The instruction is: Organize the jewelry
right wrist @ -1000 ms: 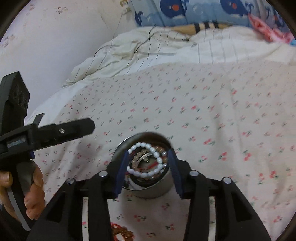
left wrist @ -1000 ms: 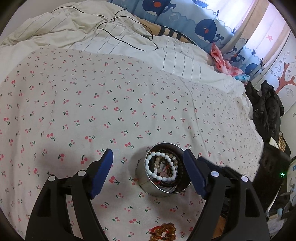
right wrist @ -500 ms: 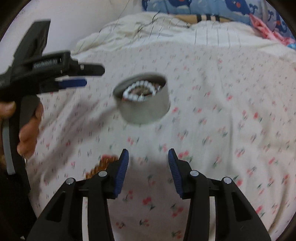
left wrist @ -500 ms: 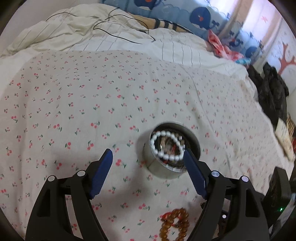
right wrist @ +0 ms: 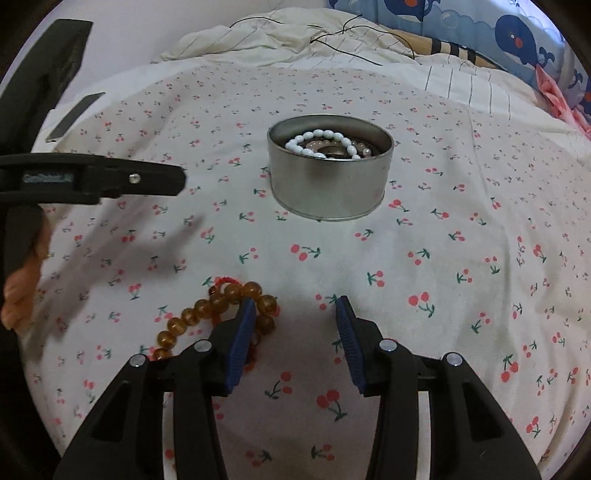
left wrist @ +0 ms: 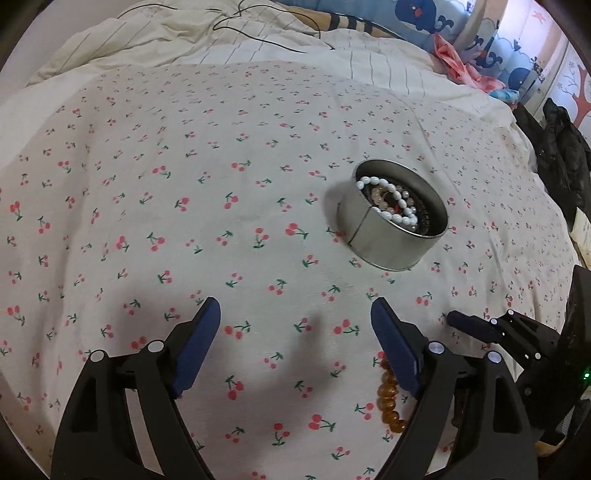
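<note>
You have pulled both grippers back from the tin (right wrist: 328, 177). Your left gripper (left wrist: 295, 334) is opening, empty; the right gripper (right wrist: 293, 317) hangs half-open, empty, beside the amber bracelet (right wrist: 218, 308) on the bed (right wrist: 461, 240), next to collect.

Location type: a bedroom in a home, probably a child's. The work surface is a bed (left wrist: 221, 166) covered with a white sheet printed with small red cherries. At the far end lies a rumpled cream striped duvet (left wrist: 184, 40) with a thin black cable (left wrist: 258, 37) trailing across it. Beyond it, a blue fabric panel printed with cartoon whales (right wrist: 517, 33) runs along the far right. At the far right, a wall decal of a red tree (left wrist: 583, 96) is visible, with dark clothing (left wrist: 561, 155) piled beside the bed.
</note>
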A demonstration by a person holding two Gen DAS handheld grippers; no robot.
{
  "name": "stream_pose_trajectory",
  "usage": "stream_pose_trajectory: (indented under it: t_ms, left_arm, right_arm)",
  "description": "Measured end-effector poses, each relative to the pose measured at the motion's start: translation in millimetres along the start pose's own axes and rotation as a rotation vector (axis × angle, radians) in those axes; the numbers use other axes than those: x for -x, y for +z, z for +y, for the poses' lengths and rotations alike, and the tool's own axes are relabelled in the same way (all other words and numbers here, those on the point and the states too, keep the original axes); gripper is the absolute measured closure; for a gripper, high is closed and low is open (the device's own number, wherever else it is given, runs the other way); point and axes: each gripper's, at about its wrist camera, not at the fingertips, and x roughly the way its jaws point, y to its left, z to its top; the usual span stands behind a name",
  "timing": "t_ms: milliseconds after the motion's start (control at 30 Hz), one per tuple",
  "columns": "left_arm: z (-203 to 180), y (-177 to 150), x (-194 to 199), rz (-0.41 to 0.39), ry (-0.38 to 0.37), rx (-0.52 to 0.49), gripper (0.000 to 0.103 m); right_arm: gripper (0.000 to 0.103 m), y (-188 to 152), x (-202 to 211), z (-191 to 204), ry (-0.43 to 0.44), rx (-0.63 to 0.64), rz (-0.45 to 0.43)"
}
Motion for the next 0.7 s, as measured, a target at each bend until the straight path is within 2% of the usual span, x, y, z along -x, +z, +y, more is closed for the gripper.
stream_pose_trajectory:
  t_ms: [200,233,267,300,367,467,600,667,700]
  left_arm:
    - [-3,-1,-4,0.017,-0.005,-0.023,0.022]
    - [-5,-2,-4,0.022,-0.011,-0.034,0.022]
    - [-7,-3,-5,0.025,-0.011,-0.044,0.022]
    - [-9,-3,-6,0.027,-0.011,-0.050,0.022]
    - [-11,-3,-7,0.031,-0.011,-0.057,0.022]
    - [-10,-3,-7,0.036,-0.027,-0.053,0.022]
    - [-7,-6,-8,0.083,-0.183,-0.042,0.022]
    - [-19,-13,-5,0.091,-0.246,-0.116,0.022]
    - [-31,-20,-2,0.088,-0.265,-0.189,0.022]
  right_arm:
    - [0.059,4,8,-14,-0.132,-0.033,-0.034]
    - [0.059,4,10,-19,-0.195,-0.031,-0.032]
    - [0.059,4,11,-26,-0.197,-0.048,-0.032]
    - [0.059,4,12,-33,-0.170,-0.077,-0.030]
    - [0.059,3,16,-47,-0.036,-0.154,-0.045]
    - [0.059,7,19,-41,0.104,-0.122,-0.040]
    - [0.059,6,17,-22,0.081,-0.033,-0.021]
    - [0.059,4,10,-23,0.037,-0.037,0.002]
    - [0.059,4,10,-25,0.022,-0.059,0.001]
